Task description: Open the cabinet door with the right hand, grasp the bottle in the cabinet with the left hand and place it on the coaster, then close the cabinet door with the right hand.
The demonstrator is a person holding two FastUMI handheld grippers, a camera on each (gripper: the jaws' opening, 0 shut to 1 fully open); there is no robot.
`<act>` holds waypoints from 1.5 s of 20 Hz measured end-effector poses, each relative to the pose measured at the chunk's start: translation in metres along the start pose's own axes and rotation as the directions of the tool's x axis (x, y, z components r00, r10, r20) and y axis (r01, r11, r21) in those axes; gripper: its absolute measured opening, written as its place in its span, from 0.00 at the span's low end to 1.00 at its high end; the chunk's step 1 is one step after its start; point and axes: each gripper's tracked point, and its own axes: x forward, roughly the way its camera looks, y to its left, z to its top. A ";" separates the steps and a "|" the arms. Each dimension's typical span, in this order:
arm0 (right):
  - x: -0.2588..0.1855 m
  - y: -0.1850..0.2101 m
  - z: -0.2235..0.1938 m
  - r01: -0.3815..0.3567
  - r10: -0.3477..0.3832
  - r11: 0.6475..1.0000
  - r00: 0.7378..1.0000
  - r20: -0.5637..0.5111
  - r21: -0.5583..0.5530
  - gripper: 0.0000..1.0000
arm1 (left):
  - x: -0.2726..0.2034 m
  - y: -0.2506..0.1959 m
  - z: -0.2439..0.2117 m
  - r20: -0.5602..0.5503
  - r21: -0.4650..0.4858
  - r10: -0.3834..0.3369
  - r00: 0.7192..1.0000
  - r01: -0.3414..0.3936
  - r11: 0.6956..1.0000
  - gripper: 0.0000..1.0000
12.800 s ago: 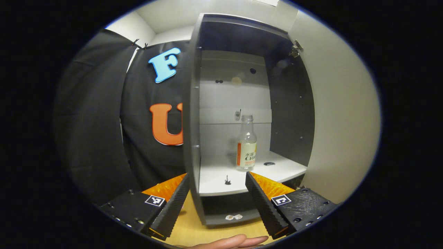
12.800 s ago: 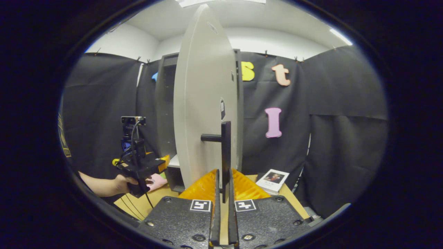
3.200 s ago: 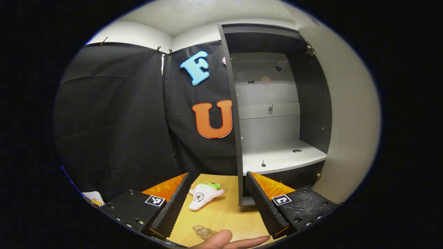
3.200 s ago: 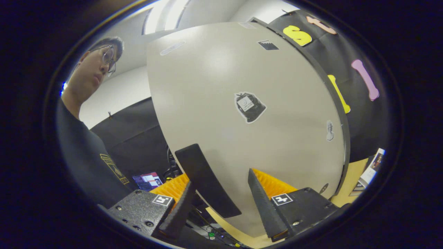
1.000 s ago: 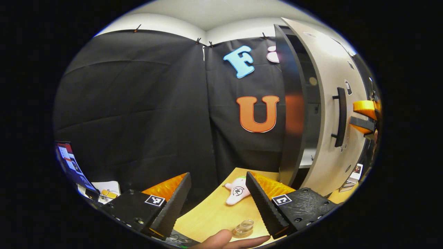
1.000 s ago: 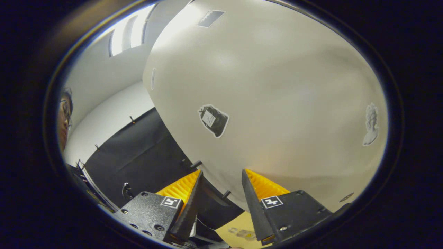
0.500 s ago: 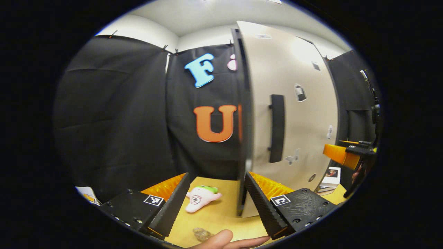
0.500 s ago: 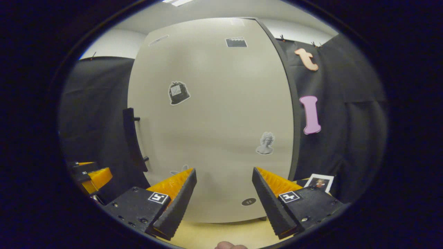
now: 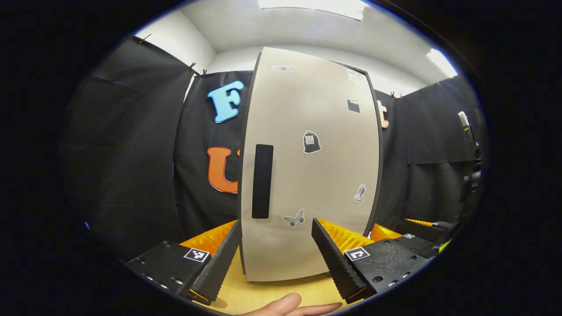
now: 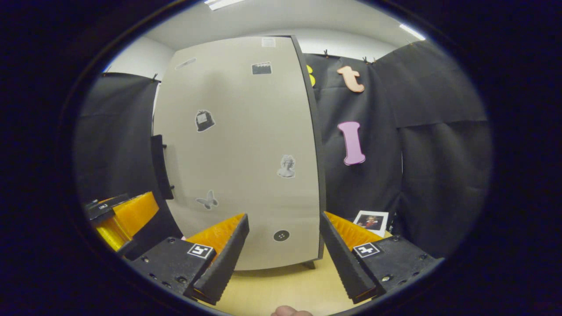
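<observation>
The cabinet door [image 9: 325,175] is beige with small stickers and lies flat against the cabinet front, closed. Its black bar handle [image 9: 262,181] stands upright near the door's left edge. My left gripper [image 9: 275,239] is open, empty and held back from the lower part of the door. In the right gripper view the same door [image 10: 246,145] faces me, with the handle [image 10: 160,167] at its left edge. My right gripper [image 10: 283,239] is open and empty, a little off the door's lower right part. The left gripper [image 10: 125,215] sits at the far left of that view.
The cabinet stands on a wooden table [image 10: 281,285]. A small book with a picture on its cover [image 10: 371,221] lies to the right of the cabinet. Black cloth walls close in behind and on both sides. A person's fingertip [image 9: 285,304] lies below my left gripper's fingers.
The door has swung fully closed. My right gripper has drawn back from it and turned right. My left gripper has swung round and now faces the door head-on.
</observation>
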 end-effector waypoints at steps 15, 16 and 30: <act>-0.026 0.016 0.012 -0.046 0.051 0.993 0.998 0.047 -0.108 0.98 | -0.001 0.007 -0.002 0.005 0.027 0.044 0.999 -0.044 0.999 0.95; -0.026 0.017 0.009 -0.053 0.057 0.993 0.998 0.037 -0.110 0.98 | 0.000 0.008 -0.003 0.002 0.031 0.046 0.999 -0.046 0.998 0.95; -0.025 -0.014 0.000 -0.054 0.055 0.995 0.998 0.011 -0.088 0.99 | 0.010 0.009 -0.017 -0.040 0.026 0.098 0.994 -0.097 0.995 0.95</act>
